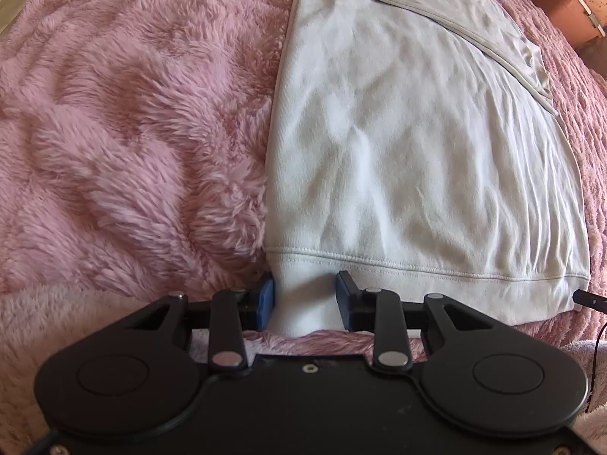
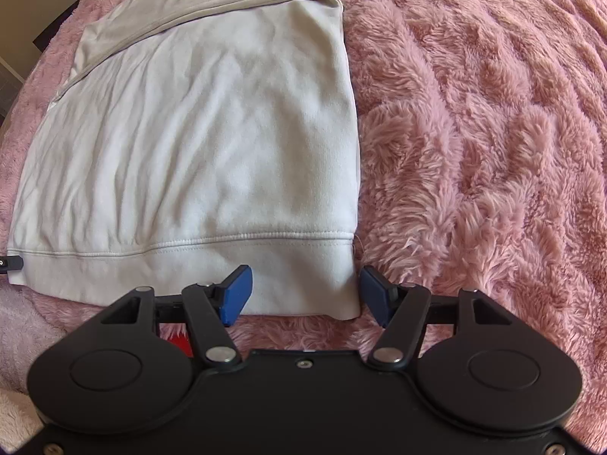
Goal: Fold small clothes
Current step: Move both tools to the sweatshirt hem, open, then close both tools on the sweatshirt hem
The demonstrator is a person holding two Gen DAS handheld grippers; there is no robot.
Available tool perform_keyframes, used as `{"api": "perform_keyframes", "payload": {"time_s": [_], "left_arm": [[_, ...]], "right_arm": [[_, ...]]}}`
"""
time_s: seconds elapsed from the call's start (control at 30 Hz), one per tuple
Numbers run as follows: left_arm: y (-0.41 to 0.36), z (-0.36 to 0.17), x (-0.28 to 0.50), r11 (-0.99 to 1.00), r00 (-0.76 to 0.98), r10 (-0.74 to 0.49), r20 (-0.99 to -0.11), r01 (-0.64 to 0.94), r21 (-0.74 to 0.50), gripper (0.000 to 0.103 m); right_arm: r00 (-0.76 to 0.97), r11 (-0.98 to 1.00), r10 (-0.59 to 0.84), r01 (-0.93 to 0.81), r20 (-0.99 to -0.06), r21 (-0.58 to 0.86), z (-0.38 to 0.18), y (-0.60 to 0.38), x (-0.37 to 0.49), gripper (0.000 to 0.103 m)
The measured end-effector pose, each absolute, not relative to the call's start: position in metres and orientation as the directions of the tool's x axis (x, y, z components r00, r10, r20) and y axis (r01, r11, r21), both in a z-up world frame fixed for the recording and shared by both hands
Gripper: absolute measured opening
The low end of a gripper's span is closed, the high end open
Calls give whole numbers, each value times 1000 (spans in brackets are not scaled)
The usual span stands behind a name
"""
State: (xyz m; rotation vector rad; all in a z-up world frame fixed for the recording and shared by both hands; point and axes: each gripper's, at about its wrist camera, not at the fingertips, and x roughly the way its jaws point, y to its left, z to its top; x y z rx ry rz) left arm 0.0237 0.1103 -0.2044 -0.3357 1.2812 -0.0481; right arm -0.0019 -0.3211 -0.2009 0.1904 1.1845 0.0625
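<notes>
A white knit top (image 1: 398, 151) lies flat on a fluffy pink blanket (image 1: 132, 132), its sides folded in and its ribbed hem (image 1: 417, 265) nearest me. My left gripper (image 1: 305, 295) points down at the hem's left corner. Its blue pads (image 1: 267, 297) press a bunched ridge of the hem between them. In the right wrist view the same top (image 2: 208, 132) fills the left half. My right gripper (image 2: 305, 295) stands open astride the hem's right corner (image 2: 341, 295), one pad on the cloth, the other just off its edge.
The pink blanket (image 2: 474, 132) spreads wide on both sides of the top. A brown box (image 1: 569, 11) stands beyond the blanket at the far right in the left wrist view. A black tip (image 1: 592, 297) shows at the hem's far corner.
</notes>
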Motion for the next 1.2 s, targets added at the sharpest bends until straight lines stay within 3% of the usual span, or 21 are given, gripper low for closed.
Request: {"api": "perform_keyframes", "payload": {"time_s": [0.07, 0.1, 0.23, 0.47, 0.67, 1.2], "left_arm": [[112, -204, 23, 948, 294, -231, -928, -145, -282, 9], [111, -203, 20, 948, 297, -236, -925, -138, -286, 4], [114, -192, 16, 942, 318, -262, -911, -121, -313, 3], [127, -163, 16, 885, 384, -377, -843, -120, -450, 3], [127, -134, 42, 867, 453, -412, -790, -72, -493, 3], [156, -60, 223, 836, 642, -445, -625, 46, -547, 2]], "right_arm": [[361, 977, 170, 59, -917, 205, -205, -323, -1, 53], [357, 975, 177, 61, -917, 212, -206, -324, 0, 32], [354, 974, 177, 70, -918, 215, -204, -328, -2, 11], [419, 940, 251, 109, -873, 323, -181, -342, -9, 7], [518, 912, 309, 76, -798, 403, -147, -342, 3, 6], [758, 904, 258, 30, -600, 426, -71, -353, 136, 6]]}}
